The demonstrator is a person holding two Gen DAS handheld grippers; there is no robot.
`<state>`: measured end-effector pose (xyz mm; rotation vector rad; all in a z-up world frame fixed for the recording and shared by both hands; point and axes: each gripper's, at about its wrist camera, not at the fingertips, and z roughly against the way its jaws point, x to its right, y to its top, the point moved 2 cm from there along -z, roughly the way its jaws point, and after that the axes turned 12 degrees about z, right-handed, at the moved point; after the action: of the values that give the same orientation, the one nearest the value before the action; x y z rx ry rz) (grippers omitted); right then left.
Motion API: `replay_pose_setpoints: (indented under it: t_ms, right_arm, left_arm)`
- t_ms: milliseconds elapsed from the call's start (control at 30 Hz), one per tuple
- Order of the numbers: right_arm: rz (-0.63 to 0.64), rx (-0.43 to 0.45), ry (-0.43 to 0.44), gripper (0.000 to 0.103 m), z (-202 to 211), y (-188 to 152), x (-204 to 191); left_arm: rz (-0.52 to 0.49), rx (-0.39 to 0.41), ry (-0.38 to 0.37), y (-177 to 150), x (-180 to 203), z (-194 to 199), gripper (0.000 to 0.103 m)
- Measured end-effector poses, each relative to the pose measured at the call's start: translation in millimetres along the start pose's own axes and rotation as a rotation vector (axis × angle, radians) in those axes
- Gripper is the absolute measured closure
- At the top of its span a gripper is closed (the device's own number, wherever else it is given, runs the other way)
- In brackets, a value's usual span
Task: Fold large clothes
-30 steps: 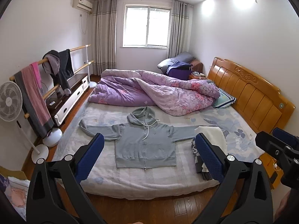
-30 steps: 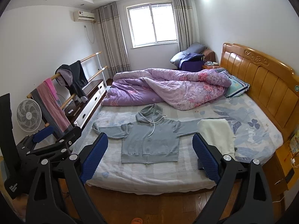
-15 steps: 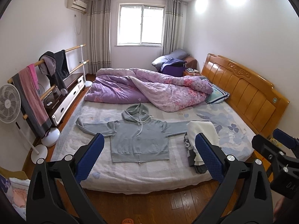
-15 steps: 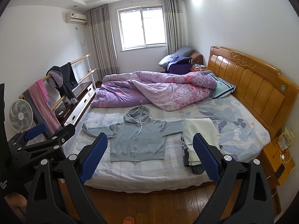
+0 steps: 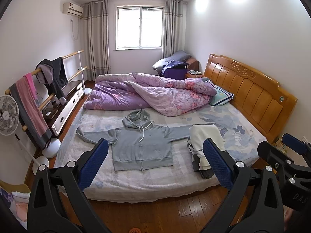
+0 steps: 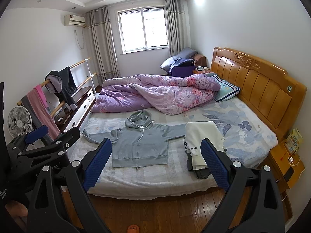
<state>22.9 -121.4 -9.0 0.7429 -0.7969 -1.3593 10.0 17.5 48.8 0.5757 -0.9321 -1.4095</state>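
- The left tongs (image 5: 153, 161) stand wide apart and hold nothing; they hang over the wooden floor (image 5: 175, 211) at the near edge of the bed (image 5: 136, 186).
- The right tongs (image 6: 155, 162) are also spread wide and empty, above the same near edge of the bed.
- In the right wrist view the left tongs show at the far left of the frame; in the left wrist view the right tongs show at the right edge.
- A grey-blue zip hoodie (image 5: 142, 147) lies flat and face up on the bed's near half, sleeves stretched out to left and right, hood pointing toward the far side, white drawstrings loose on its chest.
- Its right sleeve runs under a pile of folded clothes (image 5: 206, 141) topped by a cream garment, near the bed's near-right part.
- A rumpled purple floral duvet (image 5: 155, 95) fills the far half of the bed, well apart from both tongs.
- A pillow (image 5: 221, 97) lies by the wooden headboard (image 5: 252, 93) on the right.
- On the left stand a white fan (image 5: 8, 116) and a rail (image 5: 58, 62) draped with clothes.
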Motion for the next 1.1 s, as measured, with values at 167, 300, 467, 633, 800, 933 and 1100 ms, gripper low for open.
replay_pose_setpoints:
  t_ms: [167,300,467,633,800,933,1100]
  right_arm:
    - [0.003,0.000,0.002,0.014,2.2,-0.7,-0.5]
    - [0.006,0.003,0.008,0.014,3.4,0.6,2.6]
    - [0.016,0.001,0.019,0.014,2.3,2.8,5.9]
    - [0.020,0.001,0.027,0.014,-0.8,4.9,8.8]
    - [0.024,0.002,0.036,0.014,-3.3,6.2,10.5]
    - [0.023,0.001,0.043,0.014,-4.8,7.3,10.2]
    - [0.028,0.007,0.055,0.014,-8.2,9.7,10.0]
  left_arm:
    - [-0.003,0.003,-0.001,1.0,3.0,0.9,0.005]
    - [-0.005,0.006,0.002,0.9,4.4,1.1,0.005]
    - [-0.004,0.006,0.000,2.3,3.6,2.0,0.005]
    - [-0.012,0.007,0.004,2.9,9.2,2.7,0.005]
    - [-0.011,0.011,0.015,0.4,12.0,3.3,0.005]
    - [-0.009,0.013,0.025,-2.1,15.6,3.9,0.005]
    - [-0.005,0.042,0.044,-2.0,16.5,7.7,0.005]
